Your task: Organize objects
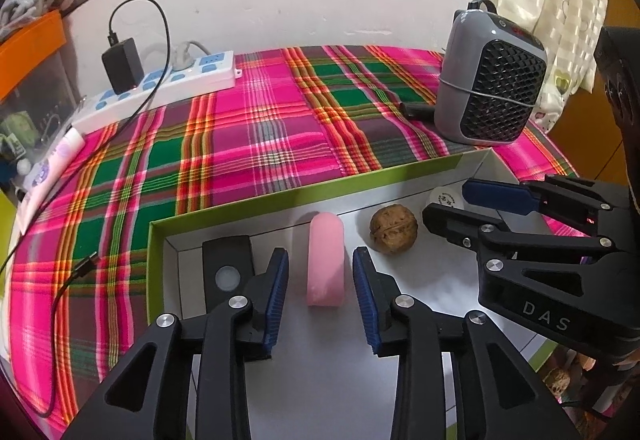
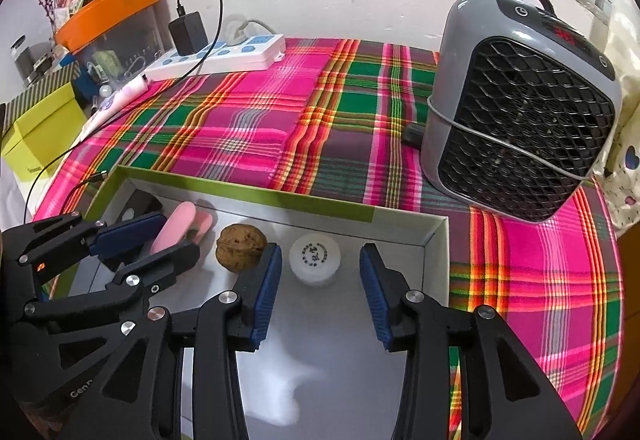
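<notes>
A shallow green-edged box with a white floor lies on the plaid cloth. In it are a black device, a pink bar, a walnut and a white round cap. My left gripper is open with the pink bar between its blue pads, not touching. My right gripper is open around the white cap, which sits just ahead of the pads. The right gripper also shows in the left wrist view, and the left gripper in the right wrist view.
A grey fan heater stands at the right rear of the cloth. A white power strip with a black adapter and a trailing cable lies at the left rear. A yellow-green box and orange-lidded bin stand off the left side.
</notes>
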A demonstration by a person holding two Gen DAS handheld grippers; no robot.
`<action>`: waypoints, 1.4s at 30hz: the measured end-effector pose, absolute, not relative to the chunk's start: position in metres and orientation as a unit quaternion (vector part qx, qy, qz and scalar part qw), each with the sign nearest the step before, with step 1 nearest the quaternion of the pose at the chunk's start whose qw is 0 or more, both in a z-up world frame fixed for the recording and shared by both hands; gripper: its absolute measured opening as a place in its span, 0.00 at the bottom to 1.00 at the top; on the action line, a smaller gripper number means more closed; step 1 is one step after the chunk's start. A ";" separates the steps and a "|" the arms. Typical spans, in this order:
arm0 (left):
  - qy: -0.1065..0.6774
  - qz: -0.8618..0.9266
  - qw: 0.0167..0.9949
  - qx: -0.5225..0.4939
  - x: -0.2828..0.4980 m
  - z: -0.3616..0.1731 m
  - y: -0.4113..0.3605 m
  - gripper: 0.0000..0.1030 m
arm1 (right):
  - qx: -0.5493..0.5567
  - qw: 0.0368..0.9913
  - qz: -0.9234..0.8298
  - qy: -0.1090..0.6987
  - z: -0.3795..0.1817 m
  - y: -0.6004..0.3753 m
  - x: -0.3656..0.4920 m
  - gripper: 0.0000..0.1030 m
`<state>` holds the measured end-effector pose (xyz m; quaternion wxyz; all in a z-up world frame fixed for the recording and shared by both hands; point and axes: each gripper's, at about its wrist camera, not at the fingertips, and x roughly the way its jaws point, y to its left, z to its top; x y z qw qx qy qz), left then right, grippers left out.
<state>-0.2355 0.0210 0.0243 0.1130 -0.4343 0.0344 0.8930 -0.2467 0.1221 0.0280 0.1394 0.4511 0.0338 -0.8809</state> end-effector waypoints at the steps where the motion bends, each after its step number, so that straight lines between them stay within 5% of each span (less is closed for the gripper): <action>1: 0.034 0.893 0.113 -0.434 -0.234 0.025 0.020 0.31 | 0.451 0.138 -0.881 0.033 0.029 0.122 -0.245 0.41; 42: -0.007 0.913 0.099 -0.396 -0.126 0.056 -0.037 0.33 | 0.398 0.124 -0.909 -0.002 0.063 0.139 -0.135 0.41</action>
